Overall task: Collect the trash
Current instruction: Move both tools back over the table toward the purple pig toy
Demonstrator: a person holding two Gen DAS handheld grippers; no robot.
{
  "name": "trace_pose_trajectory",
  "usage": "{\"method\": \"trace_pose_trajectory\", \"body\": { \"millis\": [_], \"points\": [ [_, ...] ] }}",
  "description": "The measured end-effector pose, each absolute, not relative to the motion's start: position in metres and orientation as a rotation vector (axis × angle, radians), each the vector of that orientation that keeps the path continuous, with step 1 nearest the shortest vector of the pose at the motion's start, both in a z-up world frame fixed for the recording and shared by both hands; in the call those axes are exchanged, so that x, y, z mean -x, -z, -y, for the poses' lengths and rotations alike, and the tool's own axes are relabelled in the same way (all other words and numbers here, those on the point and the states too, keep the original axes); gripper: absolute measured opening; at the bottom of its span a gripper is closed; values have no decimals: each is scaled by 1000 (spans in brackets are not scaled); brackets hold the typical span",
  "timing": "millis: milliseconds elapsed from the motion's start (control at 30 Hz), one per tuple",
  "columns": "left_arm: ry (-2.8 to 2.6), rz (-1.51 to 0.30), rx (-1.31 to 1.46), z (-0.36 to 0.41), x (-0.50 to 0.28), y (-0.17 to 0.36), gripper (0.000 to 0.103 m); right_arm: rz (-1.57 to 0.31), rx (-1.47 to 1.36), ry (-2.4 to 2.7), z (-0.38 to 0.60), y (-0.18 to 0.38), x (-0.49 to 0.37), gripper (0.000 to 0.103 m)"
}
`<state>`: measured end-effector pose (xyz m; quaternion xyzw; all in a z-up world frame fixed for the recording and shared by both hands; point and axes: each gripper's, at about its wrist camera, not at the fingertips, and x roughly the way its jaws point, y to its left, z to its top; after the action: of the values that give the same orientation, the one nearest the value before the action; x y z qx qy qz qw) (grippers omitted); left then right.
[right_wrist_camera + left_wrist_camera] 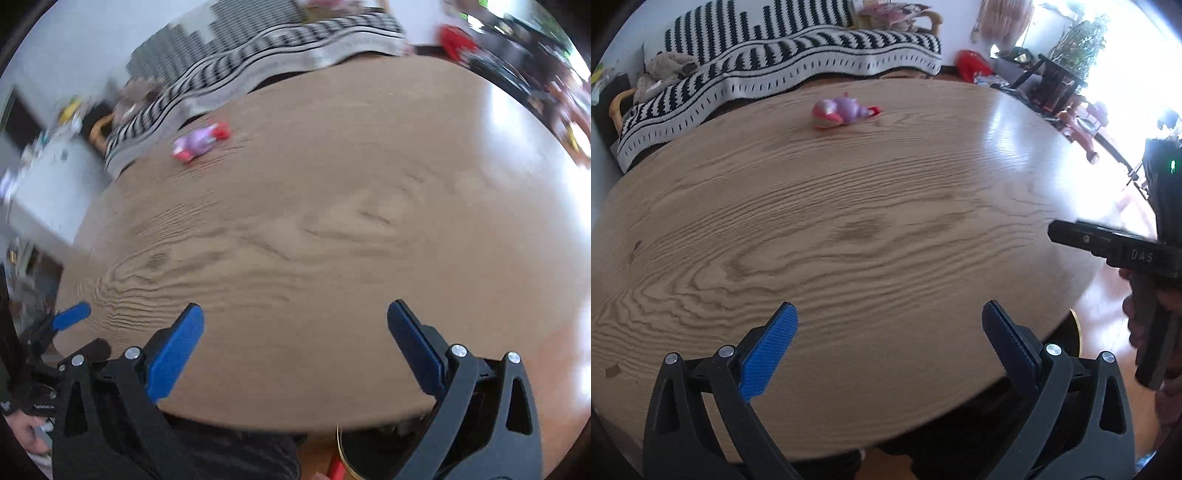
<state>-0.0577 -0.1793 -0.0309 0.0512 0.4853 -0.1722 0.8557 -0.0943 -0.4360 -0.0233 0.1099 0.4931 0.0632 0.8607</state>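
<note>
One piece of trash, a pink and purple wrapper [844,112], lies at the counter's [886,229] far side. Both grippers, left [889,345] and right [295,345], hover near, jaws spread wide, empty. Reaching across comes next.

I see one piece of trash [846,112] on the bench [886,236]: a crumpled wrapper, pink and lilac, with a red end. It lies flat on the wood grain, far from me and close to the bench's far edge. In the left wrist view it sits at about twelve o'clock, slightly to eleven, its red end pointing toward three. In the right wrist view the same wrapper [201,143] appears at about eleven o'clock, blurred and tilted, red showing at both ends. Nothing touches it. I cannot read any print.
</note>
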Motion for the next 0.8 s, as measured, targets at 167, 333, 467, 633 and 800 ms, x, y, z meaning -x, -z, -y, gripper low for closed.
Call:
{"method": "trace_pose_trajectory", "body": {
  "millis": [167,333,467,633,800],
  "points": [
    [337,-1028,-138,166,35,38,97,-1062,-153,-183,412,28,58,96],
    [308,-1049,-133,151,8,47,97,-1079,-130,-205,401,36,35,96],
    [324,-1061,-136,151,-7,50,97,-1083,-100,-231,393,41,20,96],
    [357,-1013,-227,160,-26,36,97,-1061,-59,-260,388,30,-5,96],
    [327,-1004,-260,152,-50,30,97,-1042,-20,-284,385,22,-28,96]
  ]
}}
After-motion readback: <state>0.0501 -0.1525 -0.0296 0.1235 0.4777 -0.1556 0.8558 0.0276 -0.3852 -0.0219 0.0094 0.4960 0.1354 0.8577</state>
